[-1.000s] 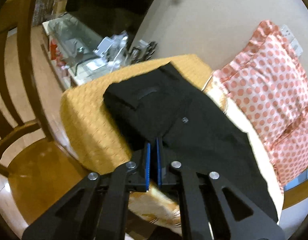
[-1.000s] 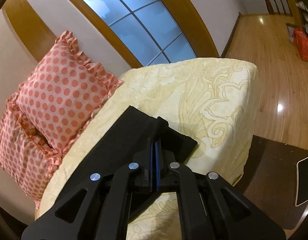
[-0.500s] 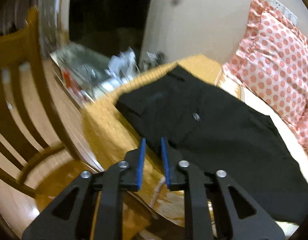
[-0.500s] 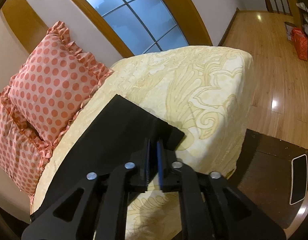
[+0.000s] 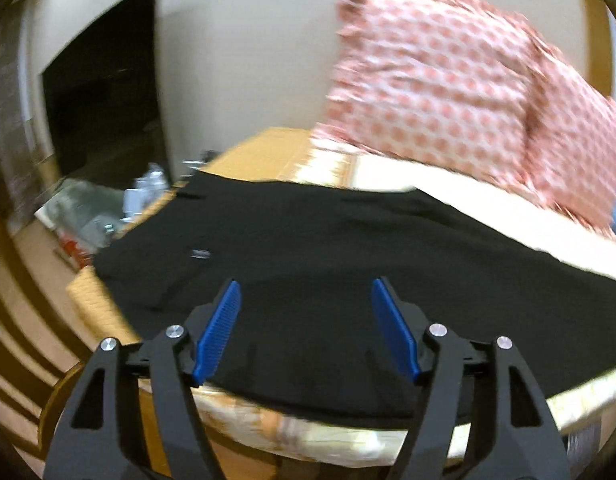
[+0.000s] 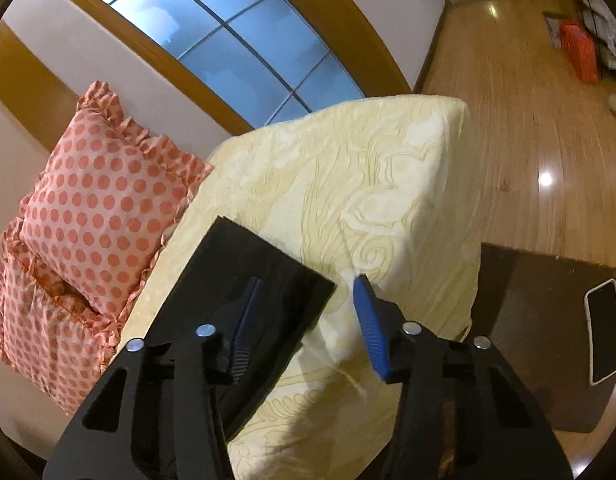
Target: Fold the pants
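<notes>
Nearest in the left wrist view, the left gripper (image 5: 306, 330) has its blue-padded fingers (image 5: 218, 334) spread wide, holding nothing, with the black fabric pants (image 5: 348, 264) showing in the gap between them. The pants lie flat across the cream-yellow patterned bedspread (image 5: 508, 208), reaching from a darker orange woven blanket (image 5: 264, 152) at the left to the right edge of the view. Whether the fingertips touch the cloth cannot be told through the motion blur. Beyond the pants, a salmon polka-dot ruffled pillow (image 5: 448, 80) leans against the pale wall, and a cluttered low glass-topped stand (image 5: 88, 216) sits to the far left, blurred.

In the right wrist view, the right gripper (image 6: 306, 320) is likewise wide apart and empty. Its left finger lies over the squared end of the pants (image 6: 248, 280); its right finger (image 6: 370, 328) is over the bare bedspread (image 6: 368, 184). That end of the pants lies flat on the bed, well short of its far corner. To the left, two polka-dot pillows (image 6: 104, 204) are stacked against the wall. At right, a white-edged phone (image 6: 604, 332) rests on a dark wooden desk (image 6: 528, 320). Farther off are the glossy wooden floor (image 6: 528, 120) and an arched blue-paned window (image 6: 236, 28).
</notes>
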A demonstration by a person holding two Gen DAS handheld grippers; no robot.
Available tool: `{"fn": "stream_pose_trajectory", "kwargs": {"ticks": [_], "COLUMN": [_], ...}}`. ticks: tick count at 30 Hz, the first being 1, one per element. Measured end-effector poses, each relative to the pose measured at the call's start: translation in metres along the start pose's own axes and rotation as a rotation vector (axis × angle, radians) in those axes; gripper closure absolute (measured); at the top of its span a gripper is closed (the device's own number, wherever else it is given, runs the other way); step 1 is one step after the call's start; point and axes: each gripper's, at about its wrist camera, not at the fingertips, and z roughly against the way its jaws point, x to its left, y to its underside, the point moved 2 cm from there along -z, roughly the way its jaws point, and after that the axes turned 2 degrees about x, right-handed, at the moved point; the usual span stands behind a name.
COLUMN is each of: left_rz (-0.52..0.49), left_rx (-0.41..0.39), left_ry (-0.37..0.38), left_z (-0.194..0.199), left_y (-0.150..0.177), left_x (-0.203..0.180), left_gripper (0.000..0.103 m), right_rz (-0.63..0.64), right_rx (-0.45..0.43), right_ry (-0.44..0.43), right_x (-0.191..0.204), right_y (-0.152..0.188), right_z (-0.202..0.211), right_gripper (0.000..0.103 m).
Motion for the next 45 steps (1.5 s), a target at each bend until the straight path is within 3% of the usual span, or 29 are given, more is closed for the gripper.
{"fn": "stream_pose_trajectory", "kwargs": {"ticks": [4,15,17,20,23,27,32,36,39,42,45], "left_rz": [-0.055,-0.150,-0.172,-0.194,-0.174,-0.163,-0.165,-0.161,-0.157,-0.145,-0.135], "left_rx": [0.039,0.028,0.017,0.031,0.070,0.085,0.079,0.071,0.068,0.067,0.066], "left_ry": [0.047,0.104,0.120,0.122,0.131,0.141,0.145,0.147,0.146,0.145,0.142], "left_z": [-0.014,-0.014,-0.012,-0.016,-0.025,-0.029,-0.032,-0.032,-0.032,-0.032,-0.032], "left_y": [0.010,0.029,0.032,0.037,0.040,0.043,0.047,0.048,0.048,0.047,0.046], "left_x": [-0.022,-0.052,-0.058,-0.065,-0.063,-0.061,-0.062,-0.063,-0.066,-0.066,-0.066], "left_gripper": [0.034,0.025,0.021,0.019,0.019,0.017,0.011,0.008,0.006,0.005,0.005], "right_rz": [0.014,0.066,0.082,0.063,0.118,0.204,0.315,0.440,0.546,0.651,0.792], "right_rx": [0.038,0.101,0.078,0.065,0.024,-0.031,-0.026,0.012,0.071,0.176,0.347], "right_ry": [-0.028,-0.116,-0.077,-0.077,-0.078,-0.143,-0.257,-0.398,-0.520,-0.650,-0.767], "right_x": [0.009,0.028,0.028,0.024,0.037,0.070,0.127,0.193,0.246,0.291,0.324], "right_y": [0.006,0.028,0.027,0.026,0.027,0.022,0.031,0.057,0.095,0.149,0.229], "right_z": [-0.006,-0.011,-0.013,-0.018,-0.012,0.006,0.018,0.028,0.034,0.037,0.039], "right_gripper": [0.060,0.067,0.087,0.096,0.096,0.097,0.097,0.097,0.097,0.097,0.097]}}
